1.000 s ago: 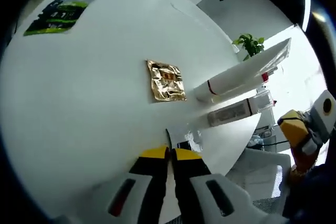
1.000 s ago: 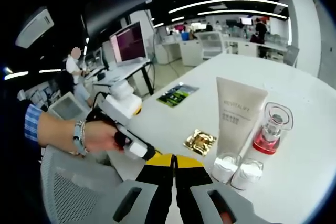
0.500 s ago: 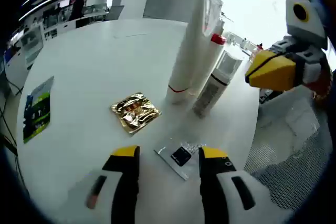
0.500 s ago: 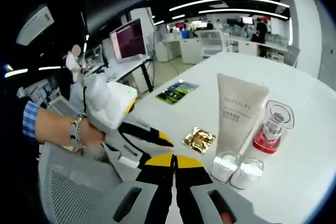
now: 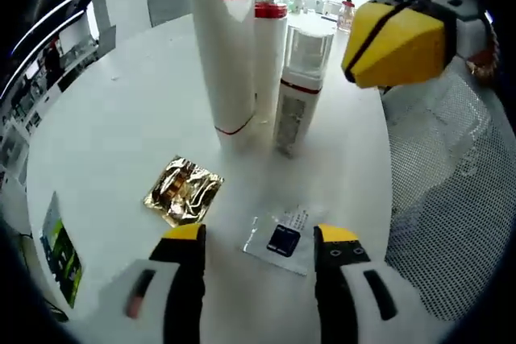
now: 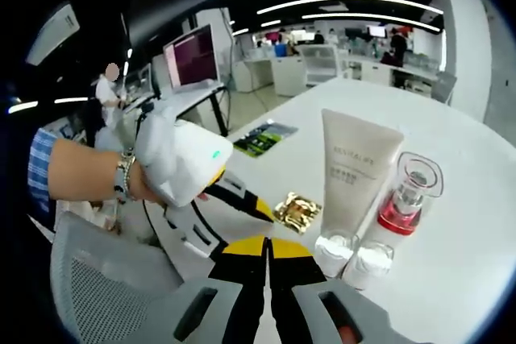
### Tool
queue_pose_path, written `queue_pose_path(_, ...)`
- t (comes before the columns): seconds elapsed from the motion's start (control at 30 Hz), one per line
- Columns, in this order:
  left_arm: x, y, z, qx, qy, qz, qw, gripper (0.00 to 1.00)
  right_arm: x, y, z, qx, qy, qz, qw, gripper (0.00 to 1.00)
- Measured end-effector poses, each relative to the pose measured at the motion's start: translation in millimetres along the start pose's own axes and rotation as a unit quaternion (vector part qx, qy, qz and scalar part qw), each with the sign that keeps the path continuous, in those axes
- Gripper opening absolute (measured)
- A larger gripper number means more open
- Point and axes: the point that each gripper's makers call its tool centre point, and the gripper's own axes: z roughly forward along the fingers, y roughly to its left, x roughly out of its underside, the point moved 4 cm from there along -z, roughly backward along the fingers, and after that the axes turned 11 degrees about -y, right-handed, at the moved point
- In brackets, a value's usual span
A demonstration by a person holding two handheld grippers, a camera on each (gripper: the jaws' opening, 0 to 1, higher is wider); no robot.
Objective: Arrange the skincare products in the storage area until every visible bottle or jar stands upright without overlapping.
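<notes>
Two grippers work over a round white table in an open-plan office with ceiling light strips, desks and a lit monitor. The left gripper has its jaws spread wide around a small clear sachet, a gold foil packet at ten o'clock from it. Upright at twelve o'clock stand a white tube, a red-collared bottle and a clear-capped bottle, close together. The right gripper has its jaws pressed together, holding nothing. A green leaflet lies farther across the table.
</notes>
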Motion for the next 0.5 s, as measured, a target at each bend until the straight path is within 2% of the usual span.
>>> queue_pose_path(0.1, 6.3, -1.5, 2.4, 0.002, 0.014, 0.012, 0.9998, 0.45, -1.3, -1.0, -1.0, 0.001, -0.003, 0.001, 1.0, 0.0)
queue_pose_path(0.13, 4.1, -1.2, 2.1, 0.001, 0.005, 0.014, 0.9999, 0.45, -1.4, -1.1, -1.1, 0.001, -0.003, 0.001, 1.0, 0.0)
queue_pose_path(0.2, 3.3, -2.1, 2.1, 0.002, 0.004, 0.007, 1.0, 0.45, -1.5, -1.2, -1.4, 0.001, -0.002, 0.002, 1.0, 0.0)
queue_pose_path(0.33, -1.5, -6.7, 1.7, 0.004, -0.003, 0.018, 0.9998, 0.44, -2.9, -0.9, -2.1, -0.001, -0.004, 0.004, 1.0, 0.0)
queue_pose_path(0.43, -9.3, -18.4, 3.0, 0.026, -0.016, 0.031, 0.999, 0.45, -3.3, -0.9, -2.4, -0.002, -0.004, 0.005, 1.0, 0.0)
queue_pose_path(0.5, -11.2, -24.9, 6.6, 0.037, -0.011, 0.043, 0.9983, 0.47, -3.5, 0.2, -2.4, -0.005, -0.004, 0.006, 1.0, 0.0)
